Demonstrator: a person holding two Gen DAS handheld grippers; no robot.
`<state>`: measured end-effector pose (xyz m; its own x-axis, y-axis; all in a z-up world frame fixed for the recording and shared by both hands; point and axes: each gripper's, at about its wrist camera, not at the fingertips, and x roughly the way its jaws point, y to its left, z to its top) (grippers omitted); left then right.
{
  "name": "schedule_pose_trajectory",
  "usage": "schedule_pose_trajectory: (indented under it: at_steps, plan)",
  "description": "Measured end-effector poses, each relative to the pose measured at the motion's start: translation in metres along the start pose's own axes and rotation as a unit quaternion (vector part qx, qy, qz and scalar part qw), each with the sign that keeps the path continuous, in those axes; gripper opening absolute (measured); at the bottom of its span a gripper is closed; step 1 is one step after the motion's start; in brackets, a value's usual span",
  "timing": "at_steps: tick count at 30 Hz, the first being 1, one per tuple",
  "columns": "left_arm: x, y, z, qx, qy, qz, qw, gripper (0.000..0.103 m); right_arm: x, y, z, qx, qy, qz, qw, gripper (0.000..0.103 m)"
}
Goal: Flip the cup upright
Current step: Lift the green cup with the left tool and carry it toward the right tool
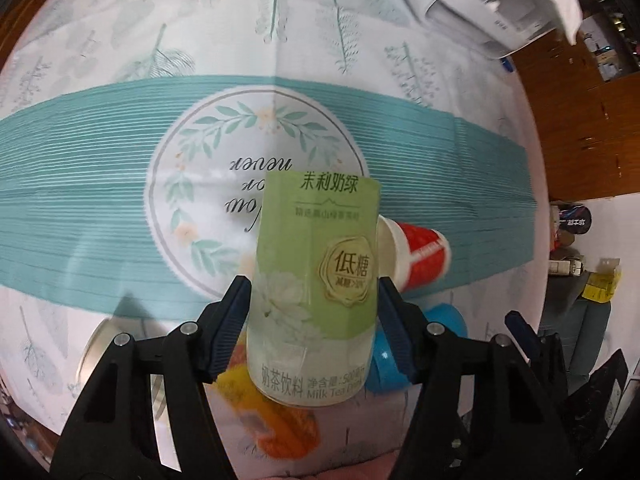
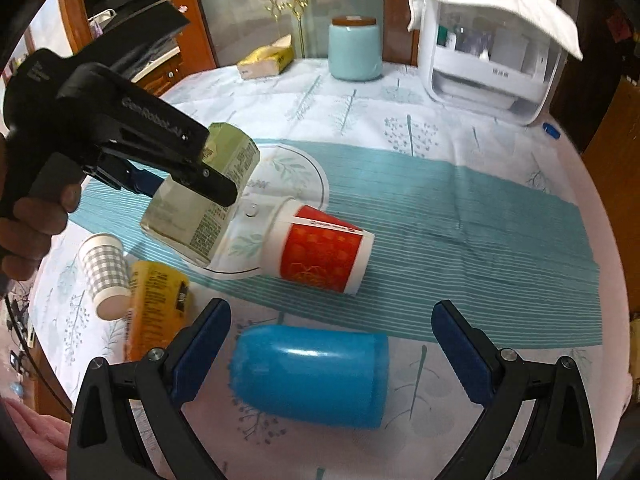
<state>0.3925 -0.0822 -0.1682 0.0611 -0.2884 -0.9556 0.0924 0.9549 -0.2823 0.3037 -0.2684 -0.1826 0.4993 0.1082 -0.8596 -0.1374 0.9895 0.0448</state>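
gripping the green milk-tea cup (image 1: pixel 316 280) in our left gripper (image 1: pixel 314 316), jaws clamped on its sides, we hold it tilted above the counter (image 2: pixel 440 128). our right gripper (image 2: pixel 330 348) gapes wide over the blue cup (image 2: pixel 312 376) lying sideways; at 12 o'clock beyond it, the red cup (image 2: pixel 324 256) lies sideways too.

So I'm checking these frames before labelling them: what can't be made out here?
- Green-label cup: its open end; left wrist view cuts off nothing, but the label and left gripper cover it.
- Yellow cup: motion-blurred in both views, print unreadable.
- Red cup: mostly hidden behind the held cup in the left wrist view.
- Blue cup: which end is open, right wrist view.
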Motion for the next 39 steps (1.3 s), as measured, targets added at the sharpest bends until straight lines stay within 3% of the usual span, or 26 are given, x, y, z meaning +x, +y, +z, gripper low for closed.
schedule_pose_trajectory:
  at_steps: [11,15,19,27,33,39]
  plan:
    - [-0.085,0.02,-0.097,0.037,-0.036,-0.031,0.9982,0.061,-0.1,0.064,-0.056,0.059,-0.044,-0.037,0.997,0.102]
    - [-0.095,0.03,-0.134,0.049,-0.036,-0.041,0.9973,0.061,-0.121,0.081,-0.092,0.115,-0.035,-0.035,0.992,0.102]
    - [-0.096,0.033,-0.165,0.073,-0.039,-0.054,0.9951,0.061,-0.131,0.085,-0.128,0.189,-0.006,-0.005,0.982,0.102]
    - [-0.071,0.034,-0.22,0.067,0.001,-0.072,0.9952,0.061,-0.136,0.065,-0.189,0.298,0.05,0.047,0.952,0.102]
    - [-0.031,0.019,-0.246,0.049,0.037,-0.061,0.9962,0.061,-0.123,0.028,-0.202,0.317,0.098,0.075,0.94,0.102]
    - [0.009,0.003,-0.255,0.014,0.048,-0.035,0.9981,0.061,-0.108,-0.014,-0.211,0.319,0.144,0.112,0.93,0.102]
